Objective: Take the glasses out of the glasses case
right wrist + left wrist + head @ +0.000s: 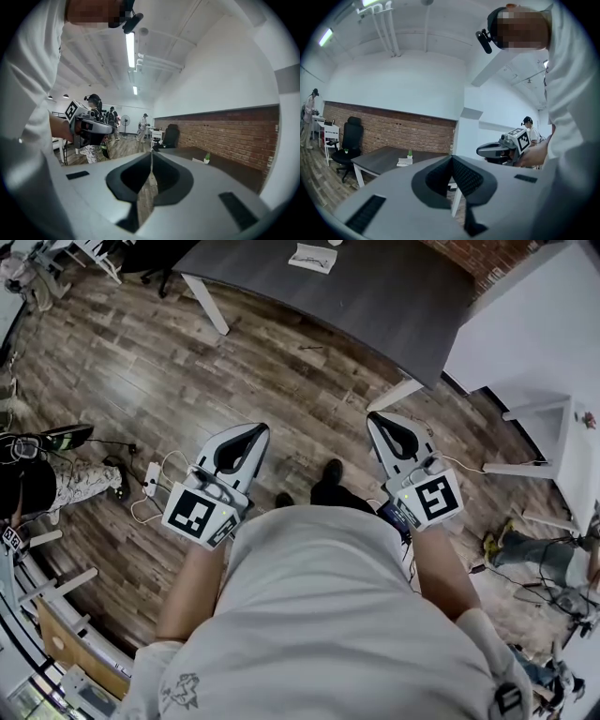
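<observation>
I stand on a wood floor with a gripper in each hand, both held out level before my body. My left gripper (258,427) is shut, its jaws meeting at the tip (451,157) with nothing between them. The right gripper (372,415) is also shut and empty (151,152). Each shows in the other's view: the right gripper (492,150) and the left gripper (91,129). Ahead stands a dark grey table (375,296). On it lies a flat white object (312,257) beside a small green plant (409,153). I cannot tell whether that object is the glasses case. No glasses are visible.
A white table (534,324) stands to the right of the dark one. A black office chair (349,140) sits by the brick wall. Cables and a power strip (150,479) lie on the floor at left. Other people (142,126) stand far off.
</observation>
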A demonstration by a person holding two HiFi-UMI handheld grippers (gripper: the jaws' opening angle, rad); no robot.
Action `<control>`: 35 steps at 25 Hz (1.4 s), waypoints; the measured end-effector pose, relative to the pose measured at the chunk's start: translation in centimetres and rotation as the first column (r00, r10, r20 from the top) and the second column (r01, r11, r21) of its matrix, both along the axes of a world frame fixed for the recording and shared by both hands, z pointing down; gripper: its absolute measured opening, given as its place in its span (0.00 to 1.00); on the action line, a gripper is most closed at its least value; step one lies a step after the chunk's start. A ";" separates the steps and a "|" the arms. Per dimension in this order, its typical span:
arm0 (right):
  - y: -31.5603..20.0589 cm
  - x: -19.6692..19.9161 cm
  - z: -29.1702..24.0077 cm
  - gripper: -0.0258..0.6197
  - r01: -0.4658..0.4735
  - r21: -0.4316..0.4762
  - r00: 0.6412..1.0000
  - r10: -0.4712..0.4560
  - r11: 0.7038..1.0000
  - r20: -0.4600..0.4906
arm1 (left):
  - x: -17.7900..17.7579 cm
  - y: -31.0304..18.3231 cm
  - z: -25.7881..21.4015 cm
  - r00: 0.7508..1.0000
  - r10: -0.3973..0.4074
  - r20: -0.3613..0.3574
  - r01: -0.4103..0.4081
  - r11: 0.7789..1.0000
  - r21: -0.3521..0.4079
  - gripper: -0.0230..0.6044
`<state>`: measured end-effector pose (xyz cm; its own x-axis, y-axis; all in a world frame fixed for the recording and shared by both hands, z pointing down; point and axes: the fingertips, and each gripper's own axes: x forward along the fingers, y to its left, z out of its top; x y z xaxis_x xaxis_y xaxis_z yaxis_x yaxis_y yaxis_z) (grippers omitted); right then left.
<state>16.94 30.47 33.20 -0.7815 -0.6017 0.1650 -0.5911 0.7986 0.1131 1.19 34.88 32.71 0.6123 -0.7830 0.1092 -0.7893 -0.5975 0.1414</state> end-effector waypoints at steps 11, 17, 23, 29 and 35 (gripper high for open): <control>-9.2 5.7 1.0 0.24 0.042 -0.045 0.999 -0.041 0.998 0.029 | 6.8 -8.7 0.9 1.000 -0.018 0.012 0.019 0.999 -0.028 0.05; -11.8 7.3 1.7 0.30 0.102 -0.044 0.995 -0.102 0.994 0.006 | 9.8 -11.6 0.6 0.999 -0.030 0.027 0.031 0.999 -0.036 0.05; -13.9 8.0 2.1 0.31 0.122 -0.049 0.992 -0.121 0.991 0.022 | 10.7 -13.1 1.0 0.998 -0.040 0.050 0.043 0.997 -0.057 0.05; -15.2 7.5 2.5 0.32 0.135 -0.053 0.991 -0.134 0.989 0.028 | 10.5 -14.6 1.5 0.998 -0.044 0.048 0.048 0.996 -0.070 0.05; -18.1 6.9 2.9 0.32 0.099 -0.062 0.995 -0.098 0.993 0.021 | 9.3 -18.0 1.9 0.999 -0.025 0.030 0.027 0.997 -0.066 0.05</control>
<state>23.88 12.35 36.09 -0.8393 -0.5108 0.1861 -0.5109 0.8581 0.0510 10.50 16.83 34.65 0.5879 -0.7889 0.1791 -0.8087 -0.5670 0.1568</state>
